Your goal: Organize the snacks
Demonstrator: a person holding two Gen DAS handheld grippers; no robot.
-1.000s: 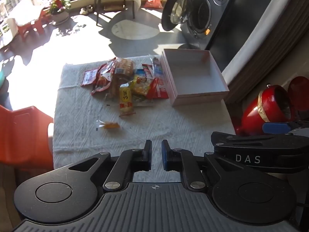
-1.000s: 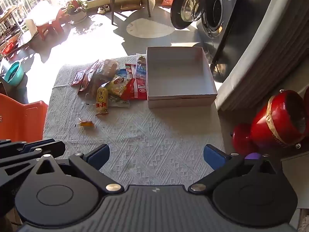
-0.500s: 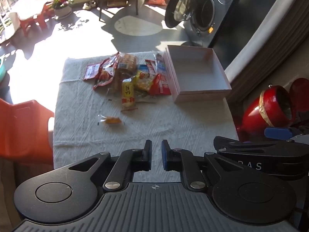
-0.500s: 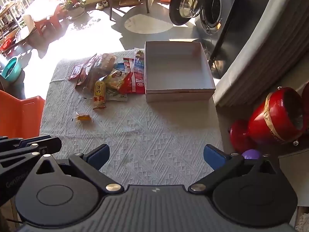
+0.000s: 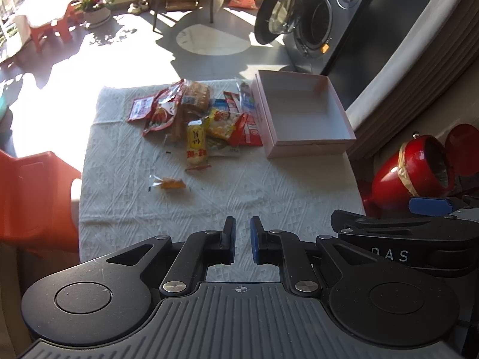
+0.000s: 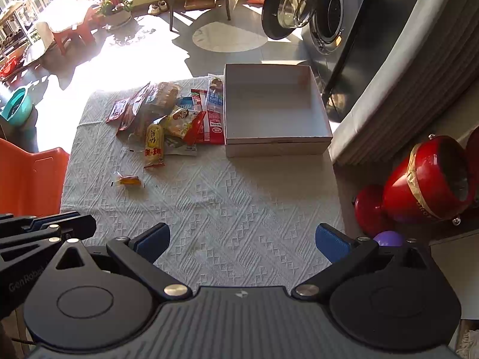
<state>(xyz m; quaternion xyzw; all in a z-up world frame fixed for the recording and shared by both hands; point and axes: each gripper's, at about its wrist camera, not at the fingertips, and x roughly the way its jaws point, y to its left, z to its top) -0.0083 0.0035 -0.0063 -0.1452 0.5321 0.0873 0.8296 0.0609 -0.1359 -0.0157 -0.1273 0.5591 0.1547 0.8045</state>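
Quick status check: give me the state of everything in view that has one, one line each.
Left hand-held gripper: nearly shut, narrow gap, holding nothing.
Right hand-held gripper: wide open, holding nothing.
Box: lidless, nothing inside.
Snack pile: heaped on the tablecloth left of the box.
Orange candy: lying alone, apart from the pile.
Washing machine door: open.
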